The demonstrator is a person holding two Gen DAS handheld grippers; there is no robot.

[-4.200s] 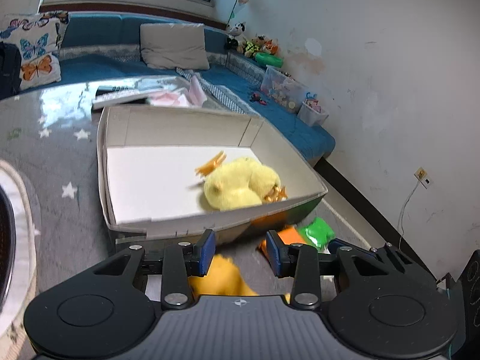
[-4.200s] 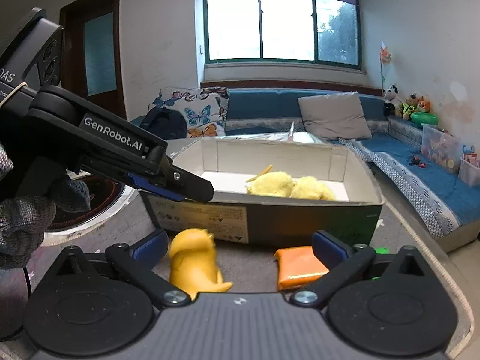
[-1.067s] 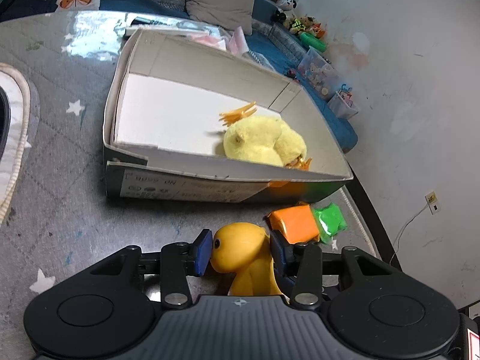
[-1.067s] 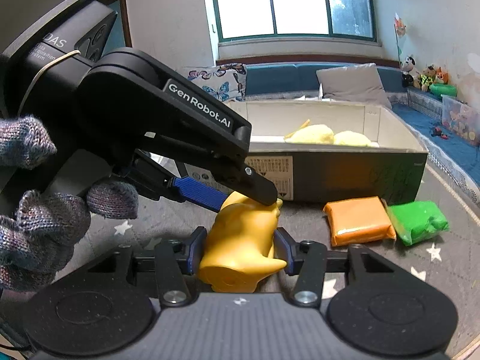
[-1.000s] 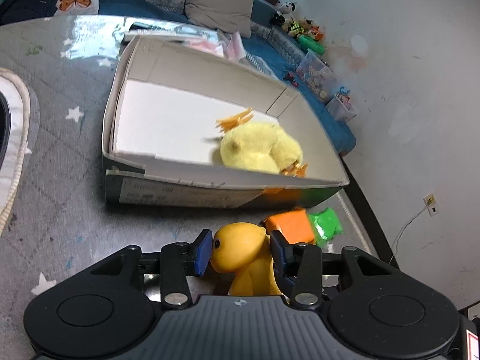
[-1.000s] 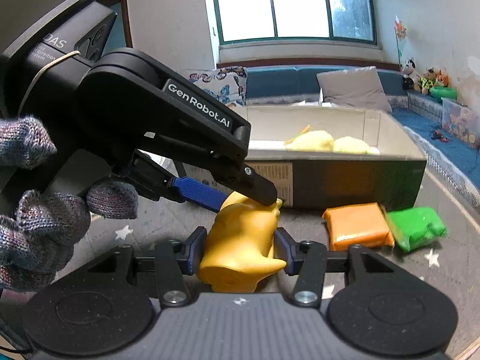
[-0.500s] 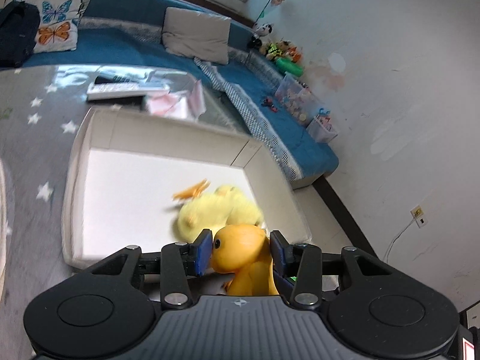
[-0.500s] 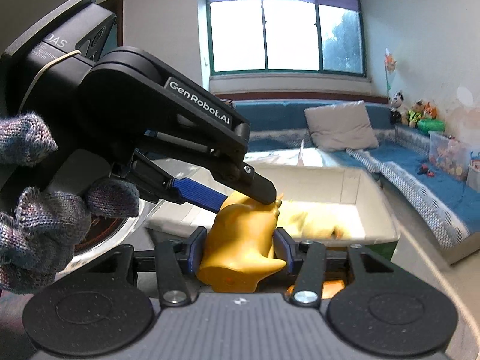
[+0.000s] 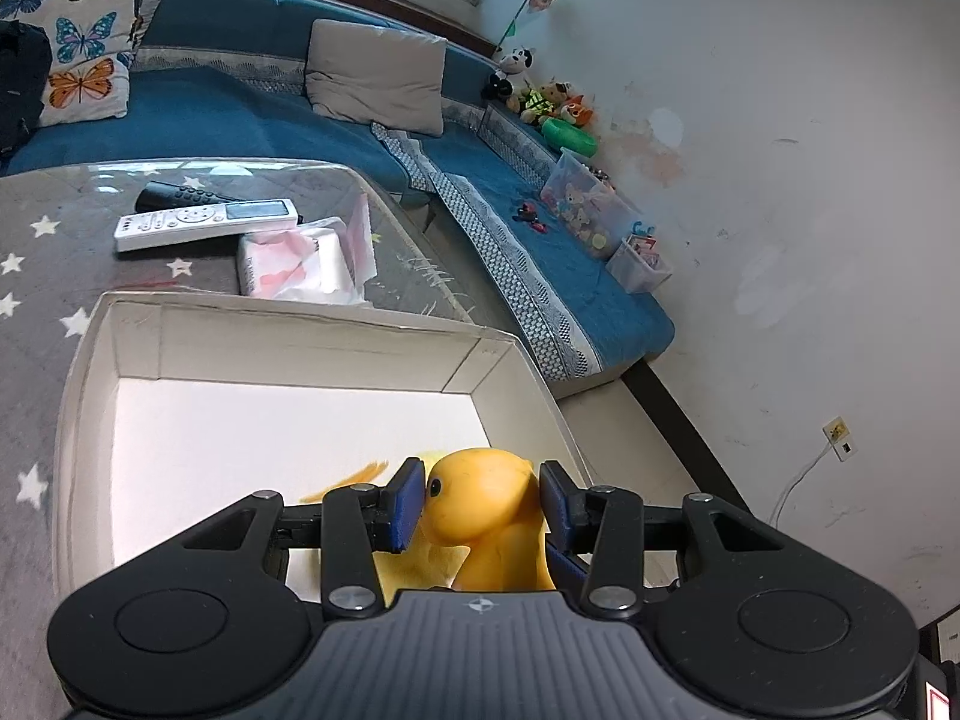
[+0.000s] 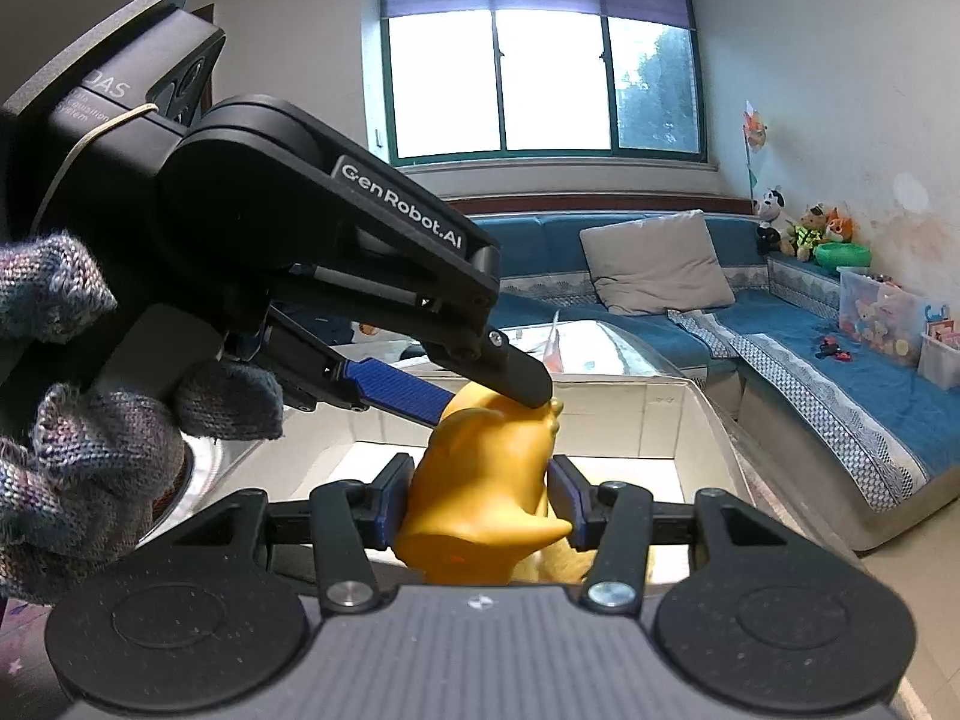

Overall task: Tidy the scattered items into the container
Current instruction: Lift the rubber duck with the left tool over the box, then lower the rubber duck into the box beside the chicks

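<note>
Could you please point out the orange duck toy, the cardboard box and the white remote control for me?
orange duck toy (image 9: 480, 498), left wrist view, on its head.
cardboard box (image 9: 300, 354), left wrist view, on its far inner wall.
white remote control (image 9: 204, 222), left wrist view, on its keypad.

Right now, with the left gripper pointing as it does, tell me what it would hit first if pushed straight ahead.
Probably the white floor of the open cardboard box, near the pale yellow plush toy; depth is unclear. The left gripper holds the orange rubber duck.

Grey table (image 9: 36, 276) with white stars, glossy top. On it: open cardboard box (image 9: 300, 348), behind that a pink-white tissue pack (image 9: 300, 258), white remote (image 9: 204, 222), black remote (image 9: 174, 195) just behind.
</note>
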